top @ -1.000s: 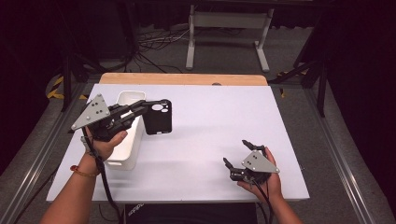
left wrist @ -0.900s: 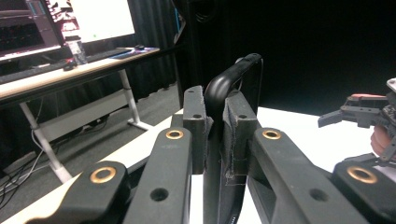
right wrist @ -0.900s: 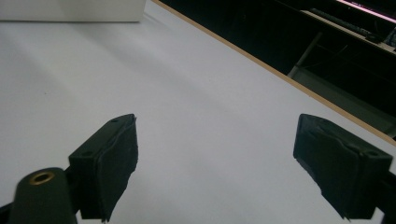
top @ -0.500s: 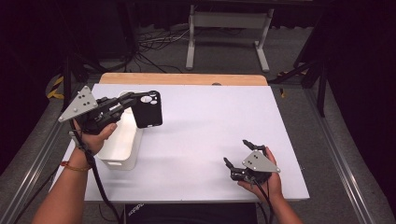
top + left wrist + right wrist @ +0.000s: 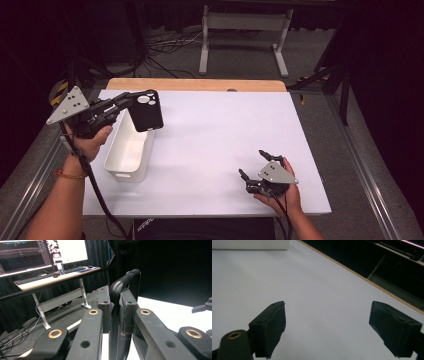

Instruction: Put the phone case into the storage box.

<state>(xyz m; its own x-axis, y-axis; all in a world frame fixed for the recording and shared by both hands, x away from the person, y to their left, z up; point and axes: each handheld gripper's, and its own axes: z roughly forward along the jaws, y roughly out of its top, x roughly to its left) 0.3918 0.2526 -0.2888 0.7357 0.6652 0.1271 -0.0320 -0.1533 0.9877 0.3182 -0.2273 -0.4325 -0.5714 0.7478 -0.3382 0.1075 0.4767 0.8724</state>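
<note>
- The left gripper (image 5: 131,100) is held in the air over the left part of the white table (image 5: 225,135), its jaws pointing toward the table's middle.
- Its jaws are clamped on a black phone case (image 5: 146,110). The pads press on the case's top edge, beside the round camera cut-outs.
- In the high view, the phone case hangs down from the jaws, roughly upright, with its flat back facing the camera. Its lower end is above the far end of the white bin (image 5: 129,148); whether it touches the bin's rim cannot be told.
- In the left gripper view, the phone case (image 5: 119,290) stands edge-on between the two pads (image 5: 104,302). One curved corner rises above the pad tips and the rest drops below them. Both pads lie flat against the case's sides, with no gap visible.
- The white bin rests on the table just below and beside the left hand (image 5: 90,142), with its long side running away from the person.
- The right gripper (image 5: 254,167) rests low at the near right part of the table, well apart from the phone case and the bin.
- In the right gripper view, the right gripper's (image 5: 327,327) jaws stand wide apart, with bare table surface between them.
</note>
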